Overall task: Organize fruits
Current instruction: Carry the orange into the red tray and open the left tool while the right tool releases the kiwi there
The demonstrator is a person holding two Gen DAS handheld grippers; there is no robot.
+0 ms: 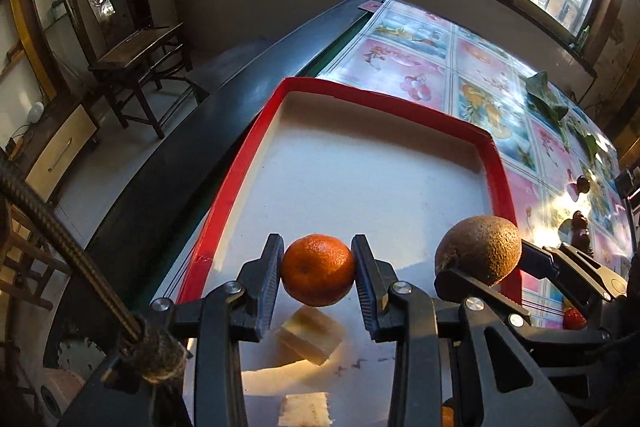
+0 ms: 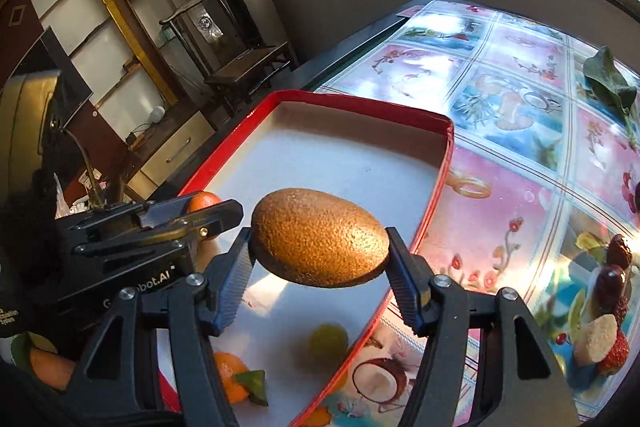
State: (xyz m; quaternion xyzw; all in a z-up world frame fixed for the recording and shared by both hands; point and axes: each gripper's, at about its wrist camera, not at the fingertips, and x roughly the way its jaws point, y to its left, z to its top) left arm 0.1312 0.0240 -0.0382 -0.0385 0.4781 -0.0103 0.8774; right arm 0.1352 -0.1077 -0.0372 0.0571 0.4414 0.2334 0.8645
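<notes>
From the left wrist, the left gripper (image 1: 318, 269) pinched a tangerine (image 1: 318, 270) above the red-rimmed tray (image 1: 236, 171); a thin grip could let it roll free.

From the right wrist, the right gripper (image 2: 320, 259) clamped a kiwi (image 2: 320, 237) lengthwise over that tray; its tapered ends might slip.

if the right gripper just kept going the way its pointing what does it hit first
Most likely the bare white floor of the red tray. The right gripper, shut on the kiwi, points down into it, and nothing else seems to lie in that line, though depth is hard to judge.
</notes>
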